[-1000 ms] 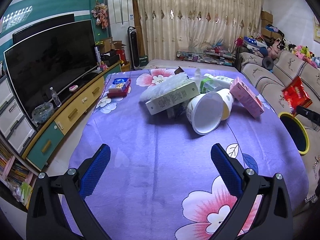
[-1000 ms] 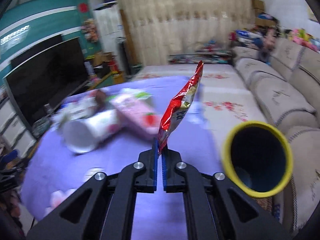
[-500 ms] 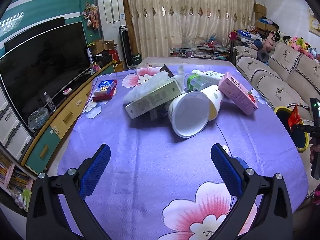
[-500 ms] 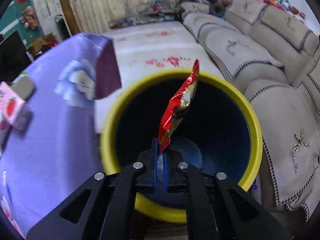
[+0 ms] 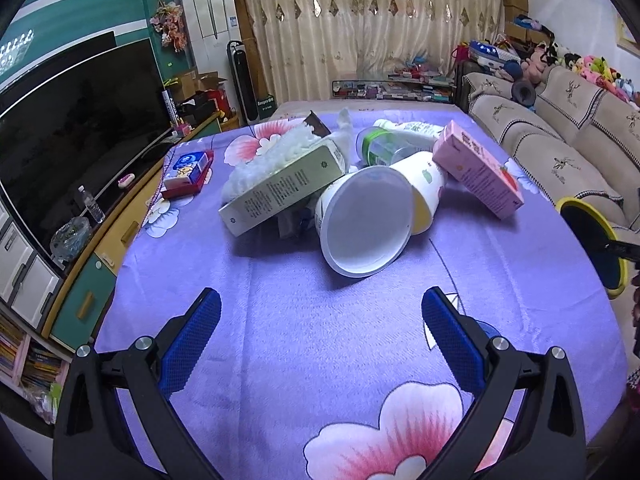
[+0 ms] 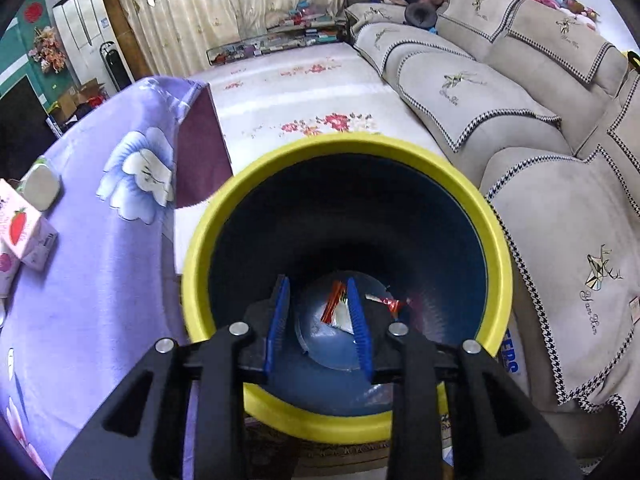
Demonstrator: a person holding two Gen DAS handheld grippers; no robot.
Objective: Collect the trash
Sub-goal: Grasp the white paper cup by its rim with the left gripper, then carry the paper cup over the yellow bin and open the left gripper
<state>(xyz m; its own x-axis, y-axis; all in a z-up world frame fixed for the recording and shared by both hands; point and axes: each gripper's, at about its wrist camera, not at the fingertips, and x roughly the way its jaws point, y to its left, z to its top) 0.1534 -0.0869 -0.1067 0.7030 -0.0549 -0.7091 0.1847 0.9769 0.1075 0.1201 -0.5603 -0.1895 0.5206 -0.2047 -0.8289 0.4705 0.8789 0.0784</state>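
Landmark: yellow-rimmed bin point(image 6: 496, 248), on the floor between the purple-clothed table point(image 6: 92, 264) and the sofa point(image 6: 540, 208).

Right gripper point(image 6: 319, 312): poised over the bin mouth, jaws opening, nothing between the pads. Red snack wrapper point(image 6: 334, 304): loose, low inside the bin, above or on the bin floor; cannot tell which.

Left gripper point(image 5: 320, 336): jaws wide, empty, over the table well to the side of the bin, aimed at the trash pile.

Step in hand, as judged: release of the wrapper into the bin. Done well by keeping the tips inside the rim line until the jaws are fully apart, then lifting straight up clear of the rim.

Remaining on the table, away from the bin: white cup point(image 5: 372, 220), pink carton point(image 5: 480, 168), green box point(image 5: 284, 190), green-capped bottle point(image 5: 396, 140), white wadding point(image 5: 276, 152).

Hidden or unclear: near wall of the bin, behind the right gripper's frame; second red scrap point(image 6: 390, 302) in the bin, unidentified; items under the green box; bin cut off at the left-wrist view's edge.
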